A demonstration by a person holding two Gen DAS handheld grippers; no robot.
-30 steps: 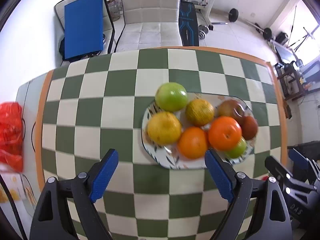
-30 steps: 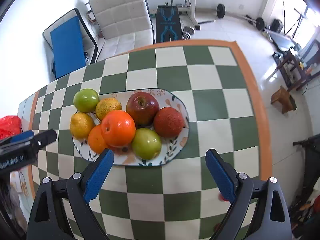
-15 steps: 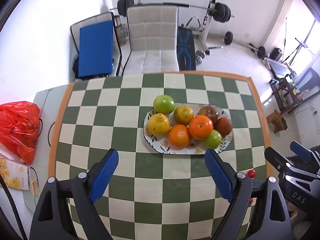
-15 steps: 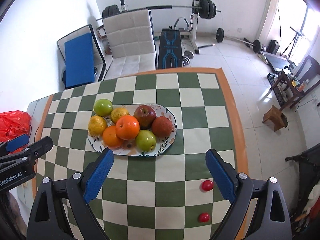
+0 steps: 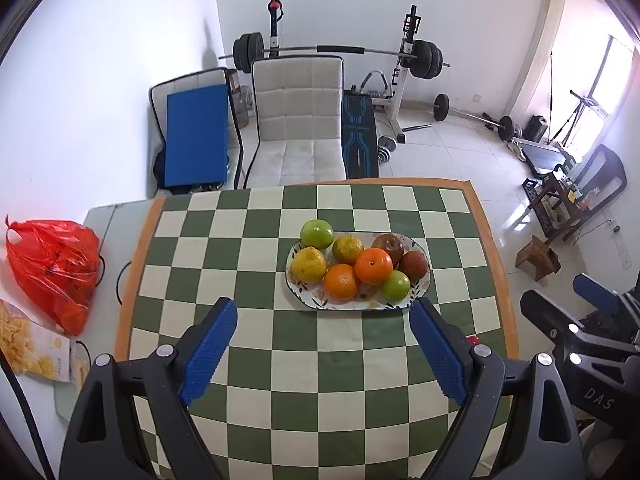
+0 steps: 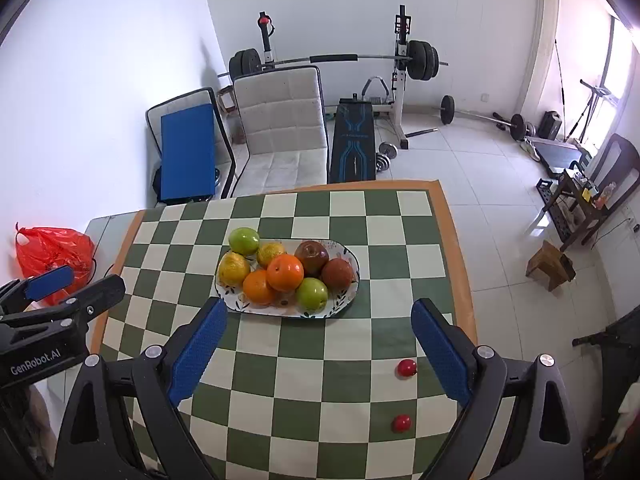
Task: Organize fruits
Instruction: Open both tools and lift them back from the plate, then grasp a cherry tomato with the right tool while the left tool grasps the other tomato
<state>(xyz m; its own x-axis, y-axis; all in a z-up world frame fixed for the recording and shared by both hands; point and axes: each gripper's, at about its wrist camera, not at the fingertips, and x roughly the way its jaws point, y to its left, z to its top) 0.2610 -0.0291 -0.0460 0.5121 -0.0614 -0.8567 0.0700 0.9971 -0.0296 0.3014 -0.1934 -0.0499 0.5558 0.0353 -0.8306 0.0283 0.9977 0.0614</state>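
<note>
An oval patterned plate (image 5: 304, 300) (image 6: 344, 300) sits mid-table on the green-and-white checkered cloth, piled with several fruits: green apples (image 5: 316, 233) (image 6: 312, 294), oranges (image 5: 374, 265) (image 6: 285, 272), a yellow citrus (image 5: 308, 265), a red apple (image 6: 311, 257) and a brown-red fruit (image 6: 337, 274). Two small red fruits (image 6: 406, 368) (image 6: 401, 423) lie loose near the table's right edge. My left gripper (image 5: 322, 348) hangs open above the near side of the table, empty. My right gripper (image 6: 318, 350) is open too, holding nothing.
A red plastic bag (image 5: 52, 268) and a snack box (image 5: 32, 344) lie on the grey surface left of the table. Behind the table stand a white padded chair (image 5: 298, 120), a blue board (image 5: 196, 136) and a barbell rack (image 5: 408, 64). A wooden stool (image 6: 550, 264) is at right.
Both grippers have pulled back and risen away from the plate, so the plate looks smaller and more of the room shows. The two loose red fruits have come into the right wrist view.
</note>
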